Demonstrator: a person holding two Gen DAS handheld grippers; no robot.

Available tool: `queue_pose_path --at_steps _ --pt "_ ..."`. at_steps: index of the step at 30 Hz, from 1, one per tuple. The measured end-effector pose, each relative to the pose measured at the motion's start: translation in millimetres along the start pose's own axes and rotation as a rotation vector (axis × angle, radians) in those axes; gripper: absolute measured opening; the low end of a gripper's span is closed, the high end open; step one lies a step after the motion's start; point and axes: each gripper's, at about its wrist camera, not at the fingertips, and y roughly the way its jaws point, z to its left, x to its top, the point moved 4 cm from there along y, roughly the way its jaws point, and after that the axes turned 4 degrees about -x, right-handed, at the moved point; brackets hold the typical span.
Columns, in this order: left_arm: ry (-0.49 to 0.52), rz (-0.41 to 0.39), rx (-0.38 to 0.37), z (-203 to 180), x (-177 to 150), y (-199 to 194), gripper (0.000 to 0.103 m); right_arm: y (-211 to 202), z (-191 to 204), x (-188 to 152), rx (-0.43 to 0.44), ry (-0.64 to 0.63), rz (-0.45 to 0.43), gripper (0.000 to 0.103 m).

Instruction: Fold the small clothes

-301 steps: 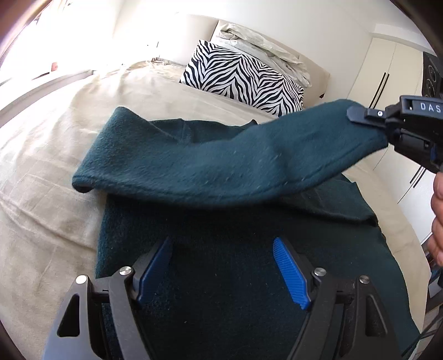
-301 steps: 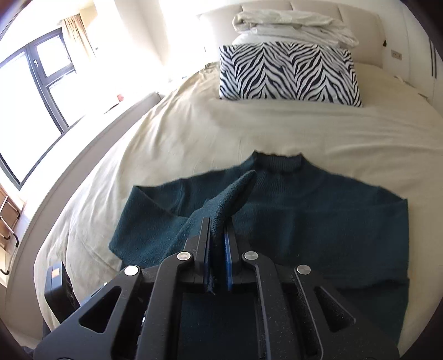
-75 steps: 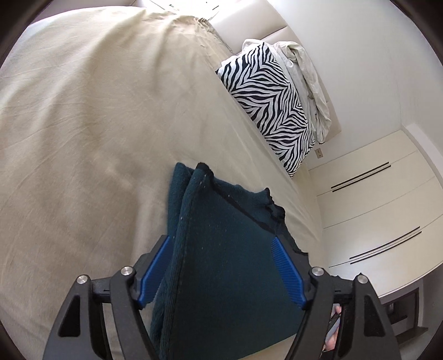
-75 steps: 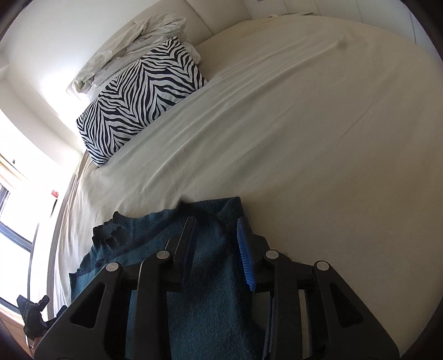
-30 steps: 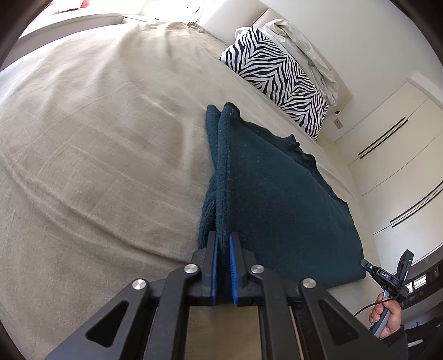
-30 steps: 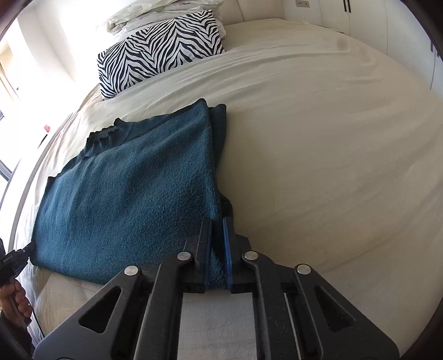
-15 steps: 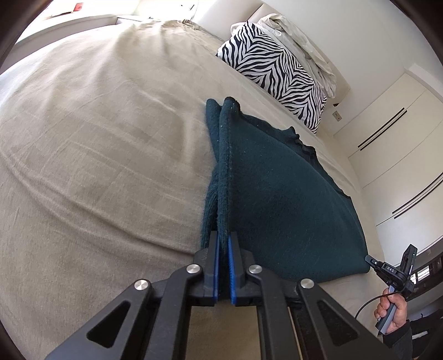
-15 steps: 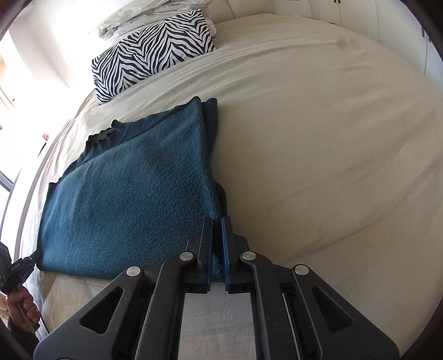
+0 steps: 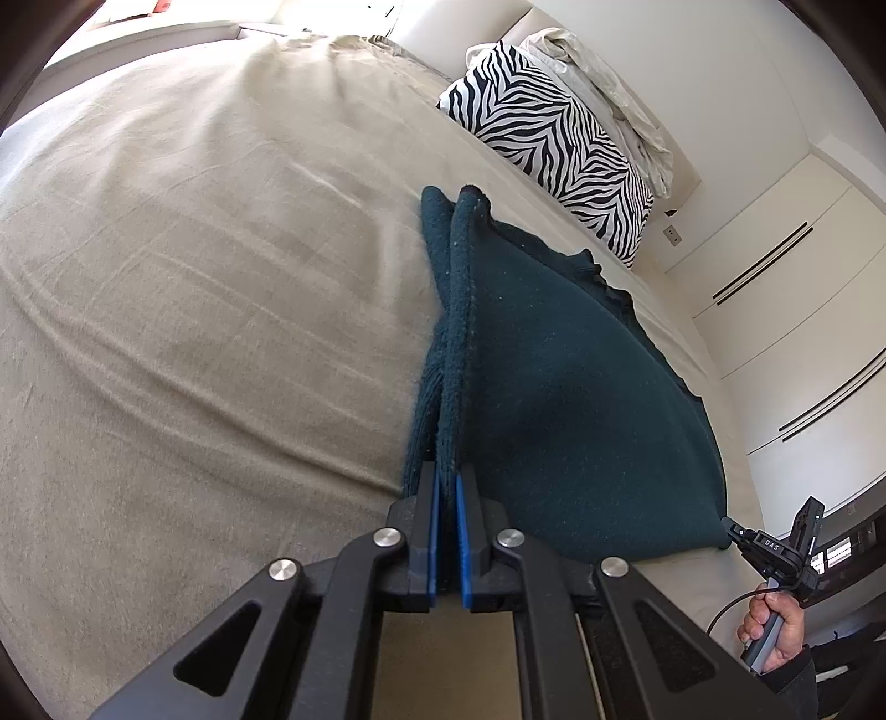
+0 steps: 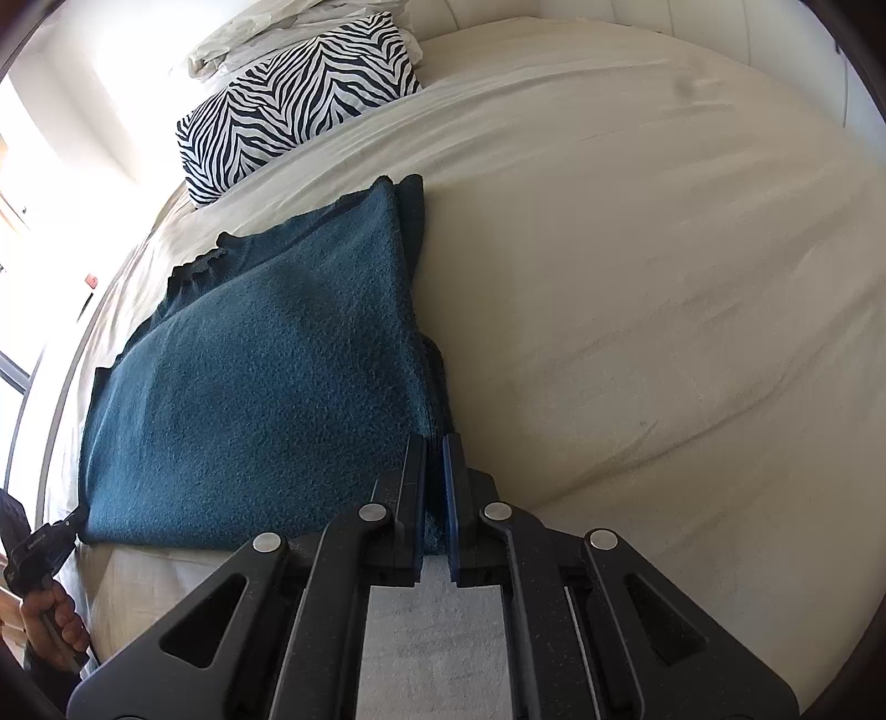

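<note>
A dark teal sweater (image 9: 565, 399) lies on the beige bed with its sleeves folded in, forming a long rectangle; it also shows in the right wrist view (image 10: 266, 399). My left gripper (image 9: 447, 487) is shut on the sweater's near left hem corner. My right gripper (image 10: 434, 459) is shut on the near right hem corner. The hem edge between them is lifted off the bed and stretched. The right gripper shows at the far corner in the left wrist view (image 9: 775, 548), and the left gripper shows in the right wrist view (image 10: 44, 543).
The beige bedsheet (image 9: 194, 288) spreads wide around the sweater. A zebra-striped pillow (image 9: 554, 138) and crumpled white bedding (image 10: 266, 33) lie at the head of the bed. White wardrobe doors (image 9: 797, 310) stand beyond the bed.
Both grippers closed on the hem corners about a second ago. Since then they have lifted the hem slightly higher and pulled the sweater taut.
</note>
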Motion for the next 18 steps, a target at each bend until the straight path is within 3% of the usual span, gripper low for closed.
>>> queue_pose_path --at_steps 8,11,14,15,18 --pt "-0.013 -0.002 0.002 2.1 -1.6 -0.5 0.01 1.7 0.6 -1.9 -0.001 -0.021 0.006 0.005" --pt "-0.043 0.001 -0.033 3.2 1.5 -3.2 0.011 -2.1 -3.4 -2.2 0.025 0.017 0.02 0.006" --pt "-0.045 -0.017 -0.007 1.8 3.2 -15.3 0.034 -11.8 -7.1 -4.4 0.027 0.039 0.016 0.008" --pt "-0.041 -0.04 0.017 0.6 4.8 -23.1 0.045 -16.1 -7.1 -4.8 0.022 0.038 0.007 0.009" --pt "-0.004 -0.106 0.043 -10.2 14.1 -43.7 0.046 -31.6 -3.0 -4.0 -0.011 0.014 -0.024 0.009"
